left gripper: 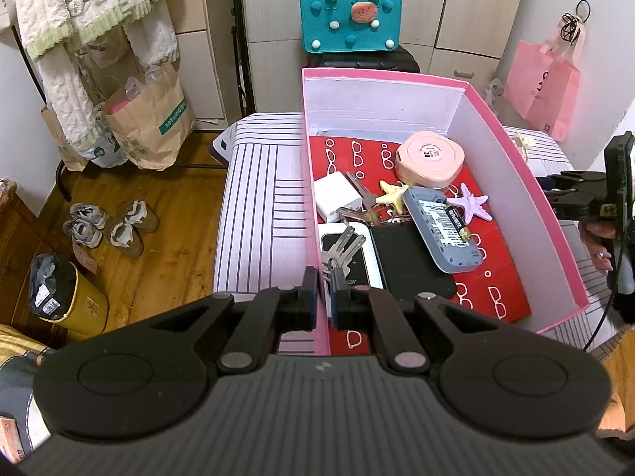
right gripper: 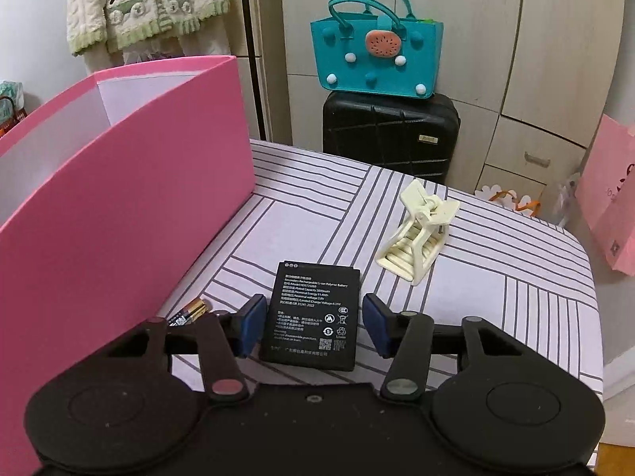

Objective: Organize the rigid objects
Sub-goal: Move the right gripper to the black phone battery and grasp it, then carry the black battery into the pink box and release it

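Battery (right gripper: 311, 314), flat, black, label up, lies on the striped cloth (right gripper: 496, 261) just outside the pink box (right gripper: 131, 214). We see the right gripper (right gripper: 313, 325) with its jaws wide apart, one blue pad on each side of the battery; both pads (right gripper: 254, 323) stand off the edges with cloth showing in the gaps, so no contact. The battery's near end reaches back between the fingers toward the gripper body.

Two AA cells (right gripper: 188, 314) lie by the box wall, just left of the left finger. A cream clip (right gripper: 416, 234) sits on the cloth beyond the battery, apart from it.

Left gripper (left gripper: 326, 291): we note its jaws nearly together, straddling the box's near-left wall (left gripper: 317, 238); whether they pinch the wall we cannot tell. A key bunch (left gripper: 341, 250) lies just ahead of the tips, inside the box on a white-edged device (left gripper: 367, 256).

Also in the box: a white charger (left gripper: 335, 196), pink round case (left gripper: 429, 157), grey router (left gripper: 442, 228) with a cell on it, two starfish (left gripper: 470, 204).
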`<act>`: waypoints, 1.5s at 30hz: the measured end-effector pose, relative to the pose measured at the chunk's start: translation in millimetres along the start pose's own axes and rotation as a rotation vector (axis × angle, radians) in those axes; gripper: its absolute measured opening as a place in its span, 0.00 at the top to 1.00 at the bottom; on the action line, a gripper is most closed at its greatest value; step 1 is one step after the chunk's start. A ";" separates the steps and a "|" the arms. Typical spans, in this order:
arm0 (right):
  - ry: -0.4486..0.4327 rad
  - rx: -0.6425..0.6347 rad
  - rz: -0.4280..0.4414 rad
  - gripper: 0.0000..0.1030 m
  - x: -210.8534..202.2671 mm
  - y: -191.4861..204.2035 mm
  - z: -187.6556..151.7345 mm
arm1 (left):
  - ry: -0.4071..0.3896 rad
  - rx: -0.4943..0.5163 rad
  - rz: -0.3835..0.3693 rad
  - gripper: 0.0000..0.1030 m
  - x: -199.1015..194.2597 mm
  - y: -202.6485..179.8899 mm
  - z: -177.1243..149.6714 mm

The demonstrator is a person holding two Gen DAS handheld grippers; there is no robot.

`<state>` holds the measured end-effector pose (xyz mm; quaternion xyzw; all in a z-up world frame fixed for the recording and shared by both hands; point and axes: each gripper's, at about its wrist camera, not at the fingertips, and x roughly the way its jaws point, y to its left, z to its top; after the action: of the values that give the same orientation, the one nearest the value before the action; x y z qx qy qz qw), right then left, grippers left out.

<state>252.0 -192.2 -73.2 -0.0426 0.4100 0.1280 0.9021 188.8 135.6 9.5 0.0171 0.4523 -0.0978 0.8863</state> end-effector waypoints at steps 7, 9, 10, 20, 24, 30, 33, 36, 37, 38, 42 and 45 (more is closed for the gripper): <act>-0.002 0.065 -0.022 0.48 -3.3 -9.6 0.0 | -0.001 -0.001 -0.010 0.94 -0.3 1.8 0.6; 0.007 0.106 0.004 0.48 -5.6 -15.4 -2.0 | 0.004 -0.004 -0.017 0.95 0.0 2.5 1.2; 0.008 0.118 0.015 0.48 -7.4 -16.8 -2.9 | 0.007 -0.003 -0.018 0.95 0.0 2.8 1.8; -0.029 0.125 0.054 0.48 -47.7 -6.9 -8.3 | 0.036 0.015 -0.024 0.95 1.0 4.3 3.5; -0.076 0.098 0.083 0.48 -73.3 3.4 -3.2 | 0.048 0.020 -0.025 0.94 0.8 5.2 1.7; -0.144 0.049 0.147 0.48 -109.4 24.5 11.3 | 0.020 0.026 -0.024 0.96 -4.3 4.6 -0.6; -0.167 0.040 0.272 0.48 -122.2 43.6 29.3 | 0.036 0.055 -0.026 0.96 -3.2 4.0 -1.0; -0.153 -0.019 0.409 0.48 -122.8 76.4 47.4 | 0.049 0.069 -0.024 0.96 -3.6 2.1 -0.4; -0.139 -0.047 0.437 0.48 -120.3 88.0 52.5 | 0.048 0.075 -0.022 0.96 -4.3 1.5 -0.4; -0.120 -0.073 0.459 0.48 -116.5 99.8 58.2 | 0.047 0.080 -0.020 0.96 -5.0 1.1 -0.5; -0.007 -0.145 0.499 0.48 -91.8 140.1 75.9 | 0.041 0.081 -0.031 0.96 -6.5 2.2 -1.3; 0.097 -0.197 0.518 0.48 -66.8 167.6 83.2 | 0.037 0.080 -0.039 0.95 -5.3 3.6 -3.0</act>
<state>225.9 -28.7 36.6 -0.0298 0.4357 0.3913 0.8100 184.1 140.3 11.8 0.0455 0.4644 -0.1329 0.8744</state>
